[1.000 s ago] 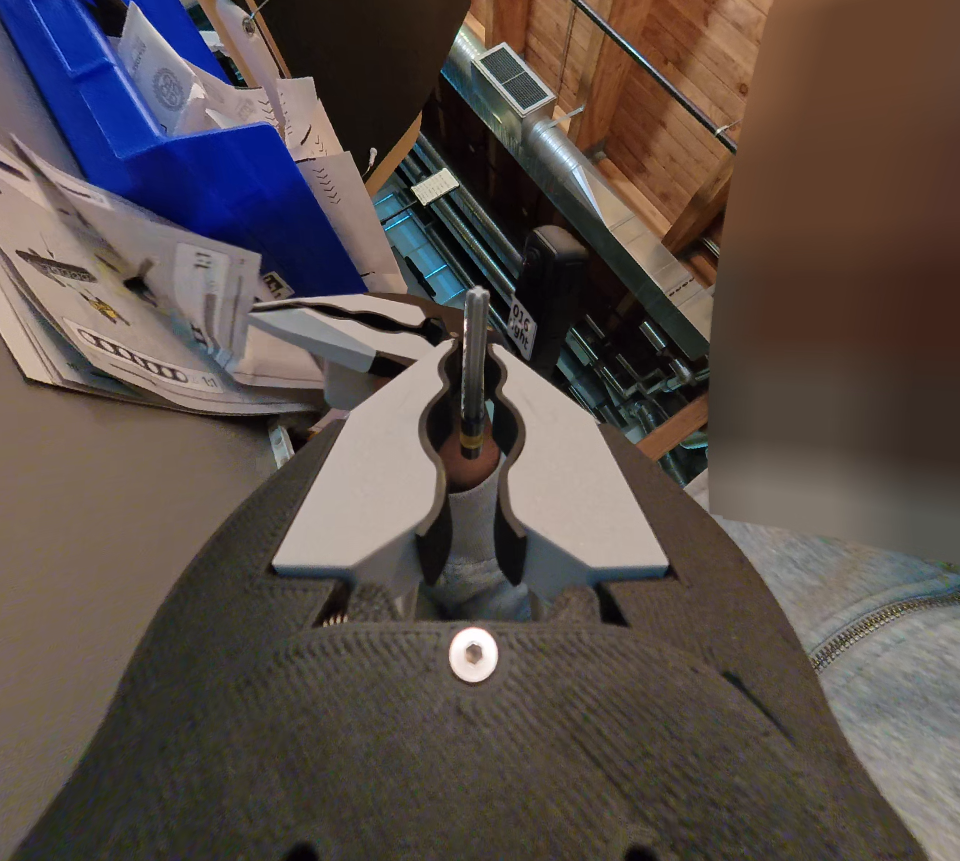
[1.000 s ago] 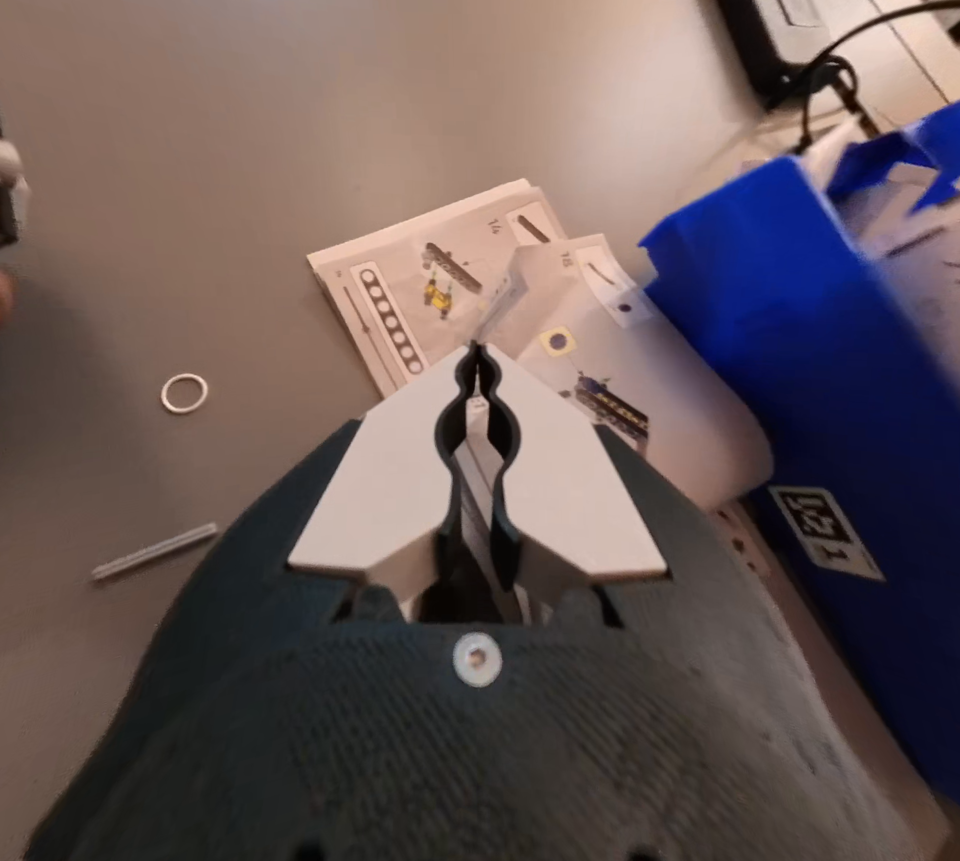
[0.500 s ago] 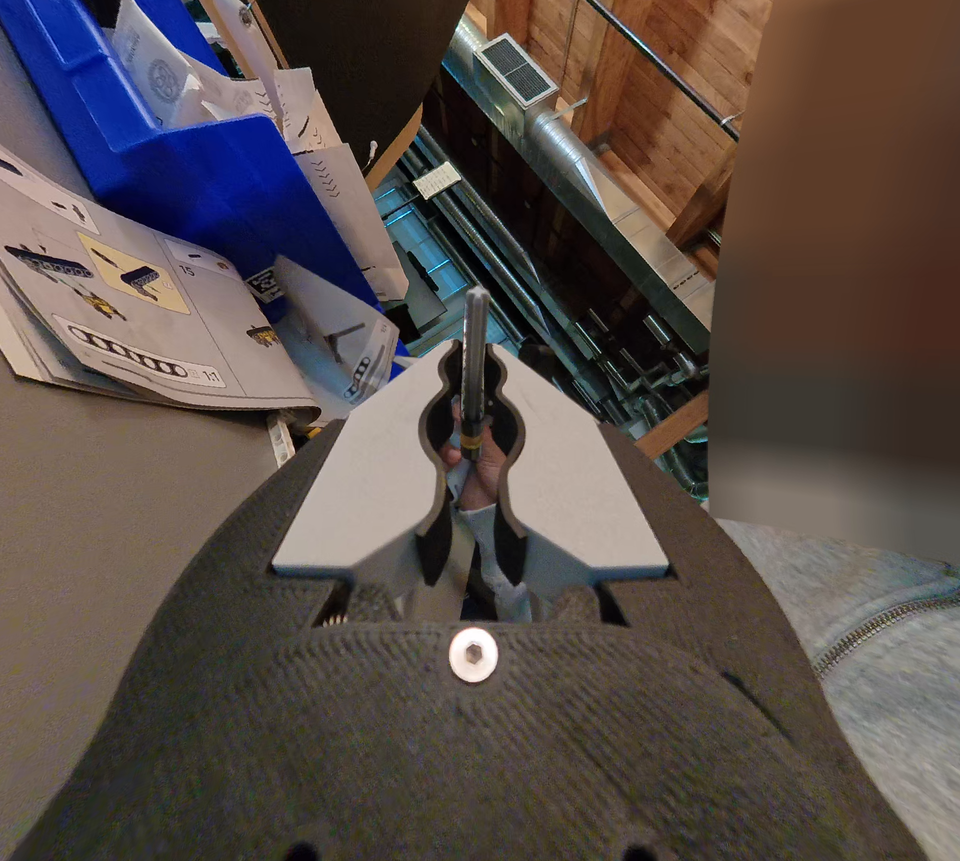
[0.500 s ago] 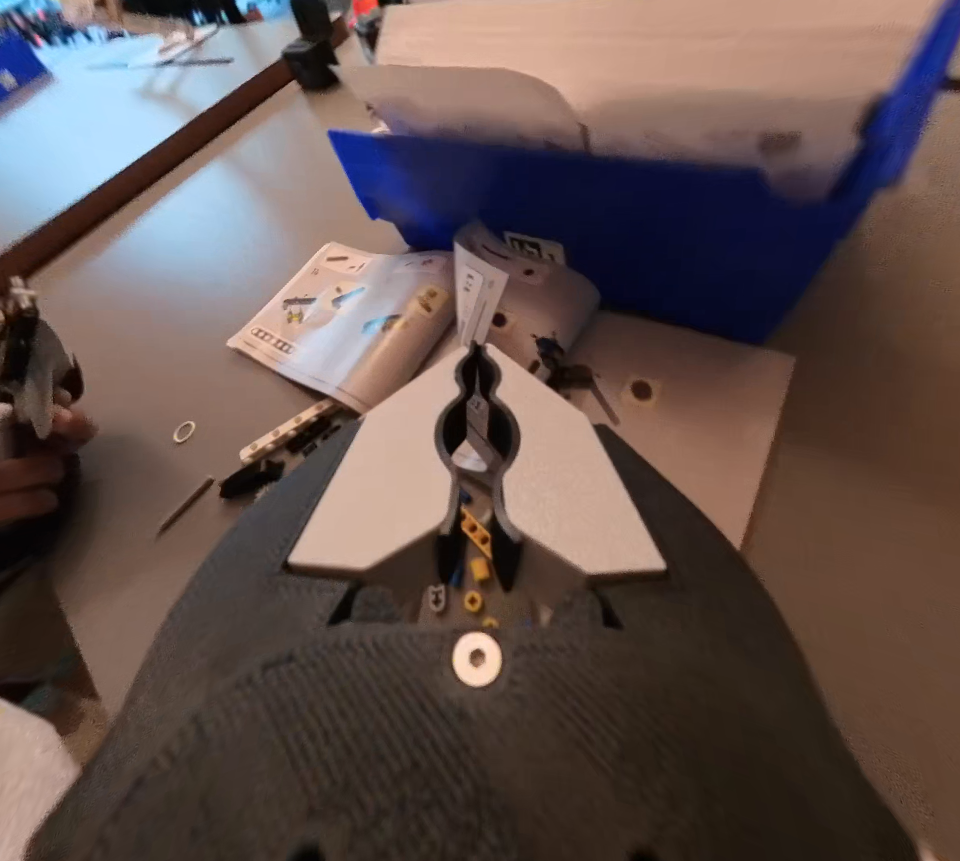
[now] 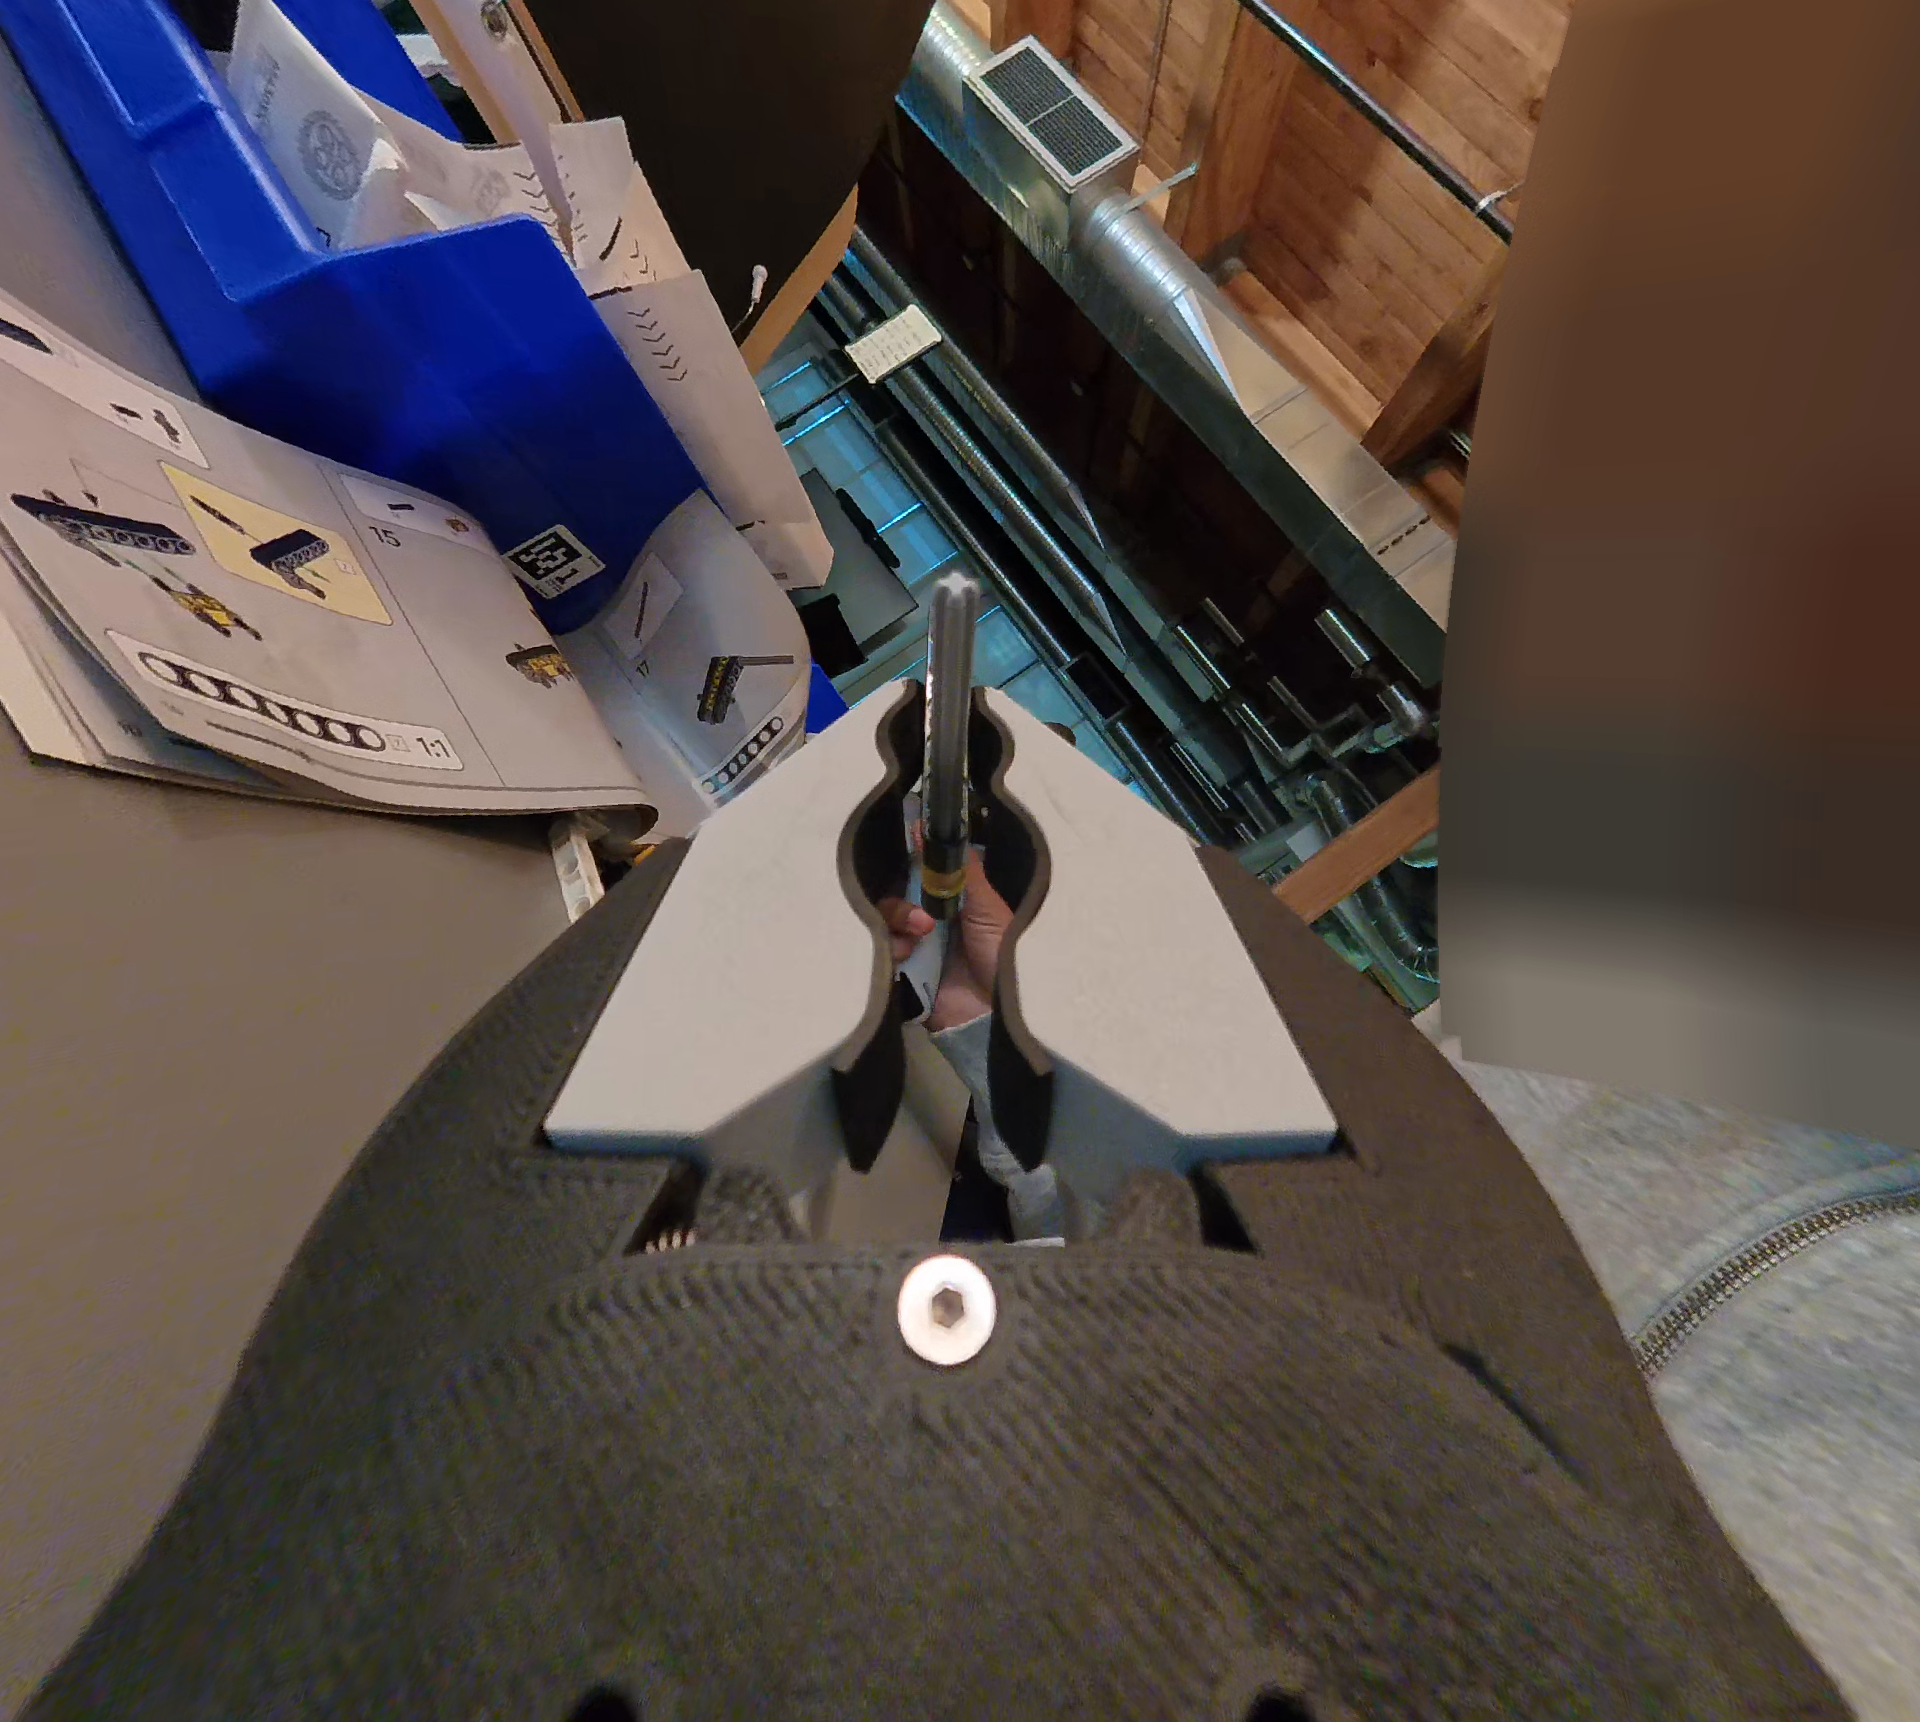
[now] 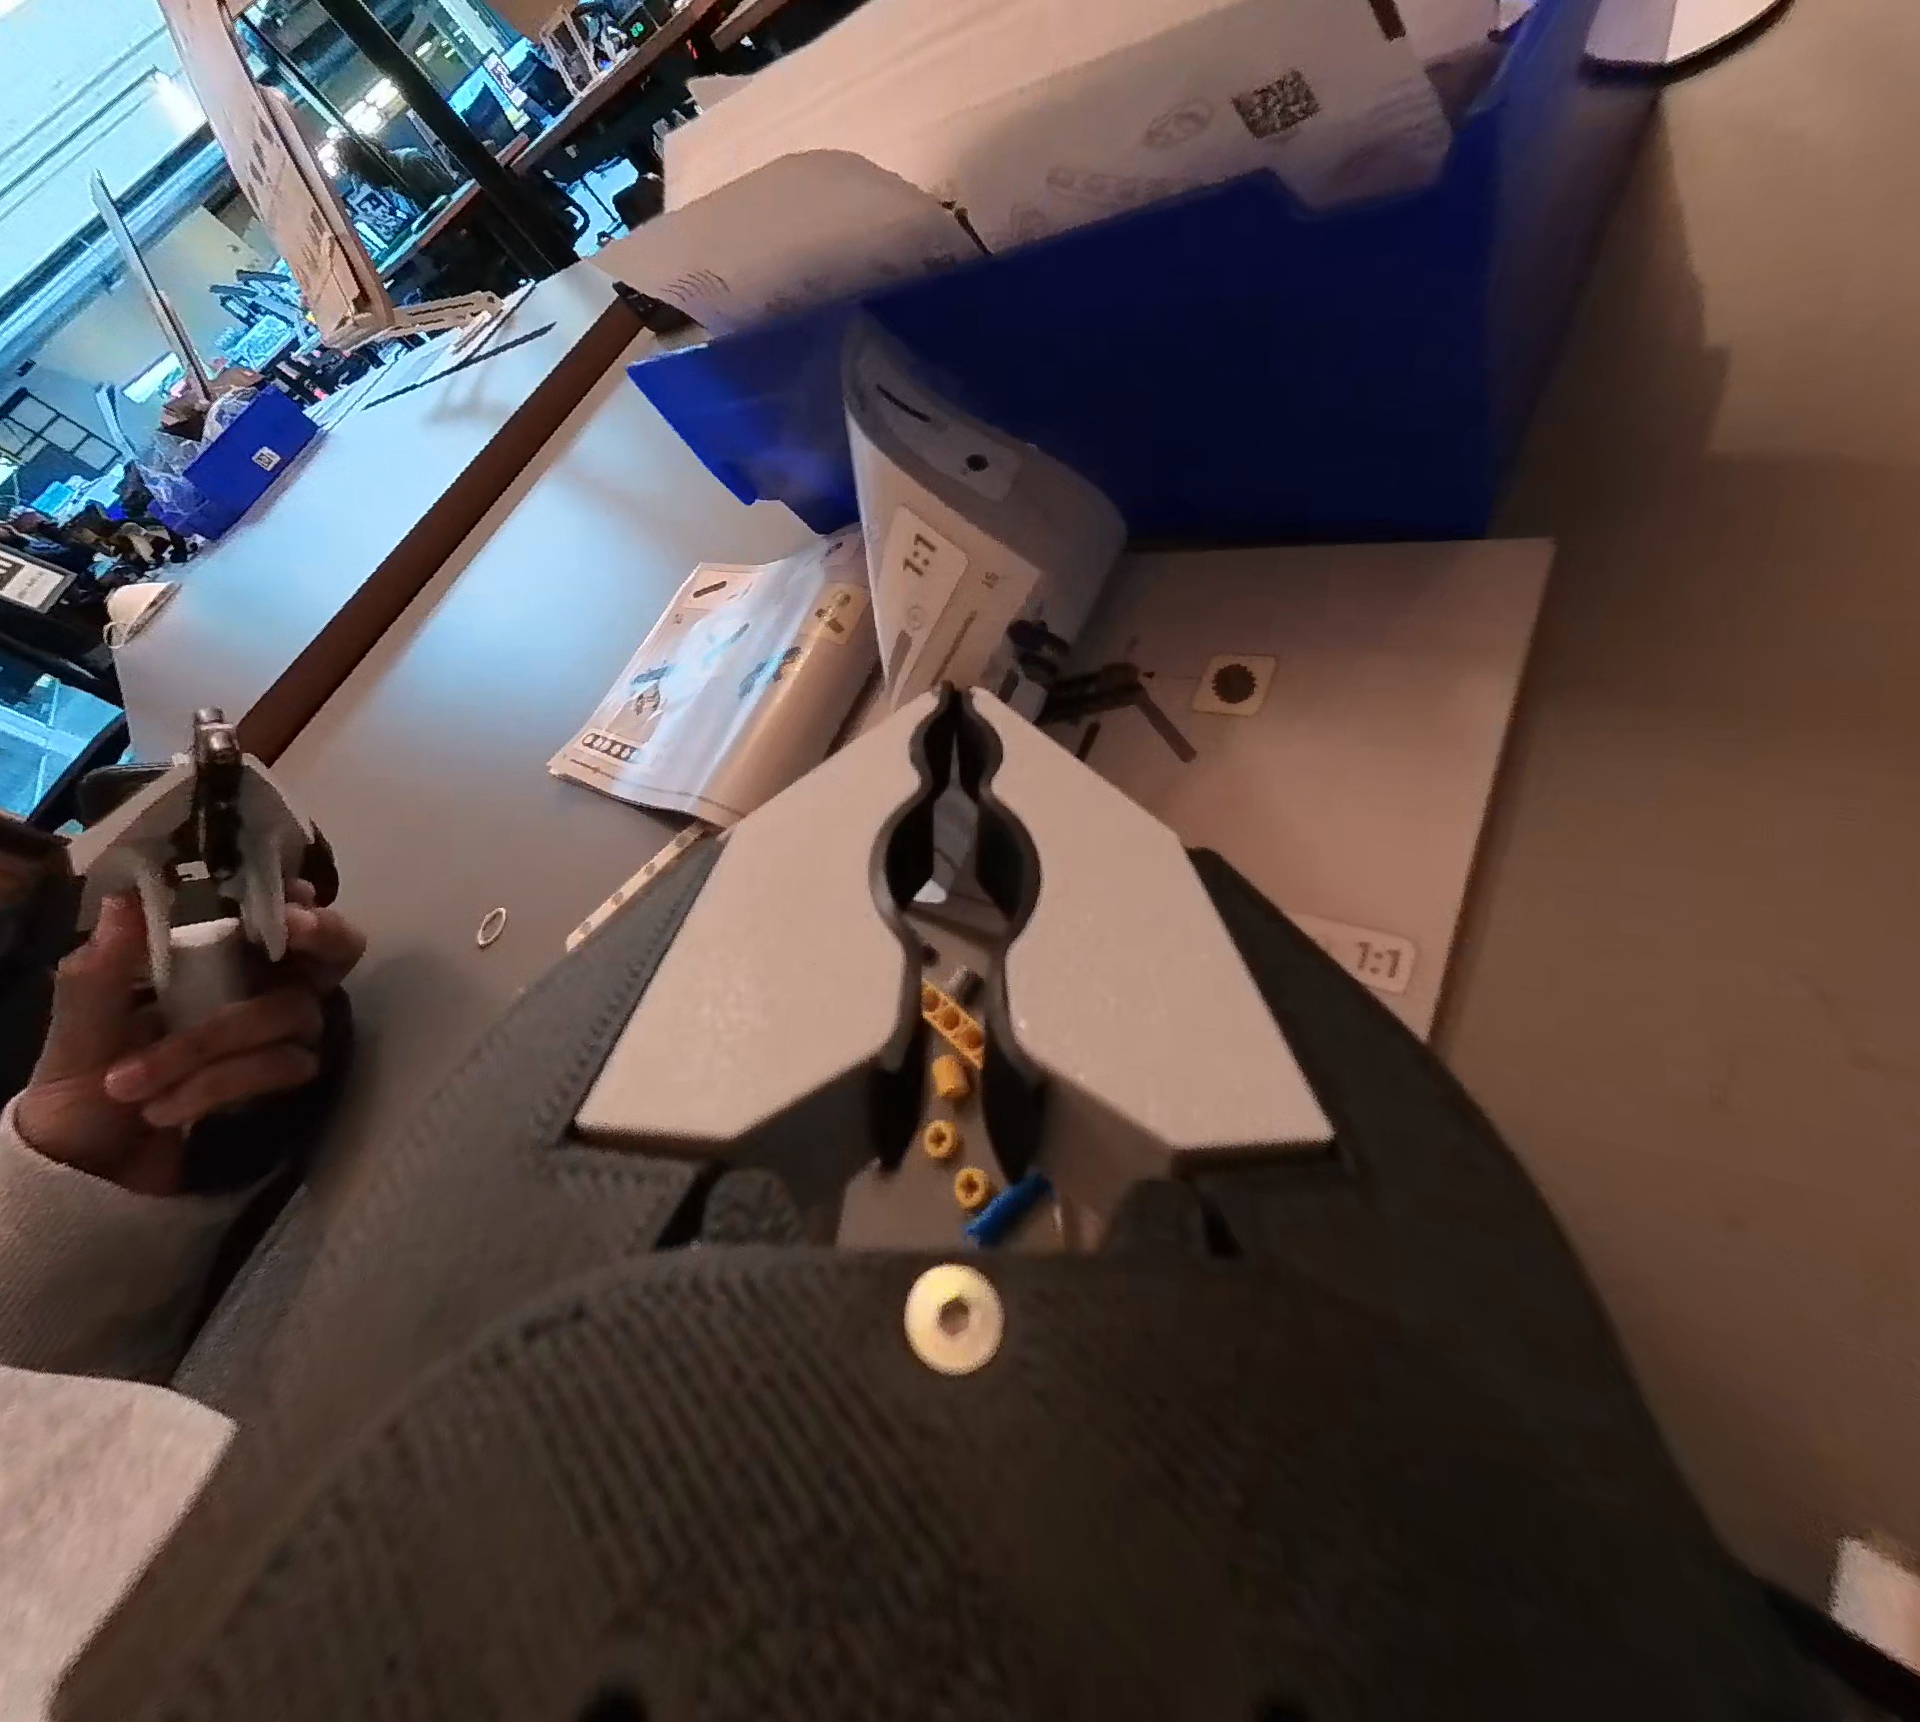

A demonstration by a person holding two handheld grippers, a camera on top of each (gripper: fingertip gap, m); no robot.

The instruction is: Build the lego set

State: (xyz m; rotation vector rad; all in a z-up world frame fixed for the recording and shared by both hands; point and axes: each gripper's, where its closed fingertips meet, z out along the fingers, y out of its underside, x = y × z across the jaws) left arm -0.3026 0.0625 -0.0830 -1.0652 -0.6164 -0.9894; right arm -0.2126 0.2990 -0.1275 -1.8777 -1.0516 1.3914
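Note:
My left gripper [image 5: 948, 706] points up and is shut on a dark grey axle [image 5: 951, 633] with a black and yellow bush [image 5: 943, 877] at its lower end. It also shows at the left of the right wrist view [image 6: 213, 737], held in a hand. My right gripper [image 6: 951, 704] is shut and empty, low over the table. Small yellow pieces [image 6: 951, 1028] and a blue pin [image 6: 1006, 1205] lie on the table under it. A black Lego assembly [image 6: 1091, 685] lies just past its tips on a white sheet [image 6: 1403, 737]. The open instruction booklet [image 5: 291, 612] lies beside it [image 6: 727, 685].
A blue bin [image 6: 1247, 384] stuffed with paper stands behind the booklet, and it shows in the left wrist view [image 5: 416, 363]. A white ring [image 6: 491, 924] and a white beam [image 6: 639, 883] lie on the grey table [image 6: 1714, 841] at the left. A person's grey sleeve [image 5: 1766, 1309] is near. The right tips stand about 11 cm off the blue pin [image 6: 1006, 1205].
My right gripper has pulled back from the booklet and swung from looking down to looking along the table. A booklet page now stands curled up. My left gripper has kept hold of the axle.

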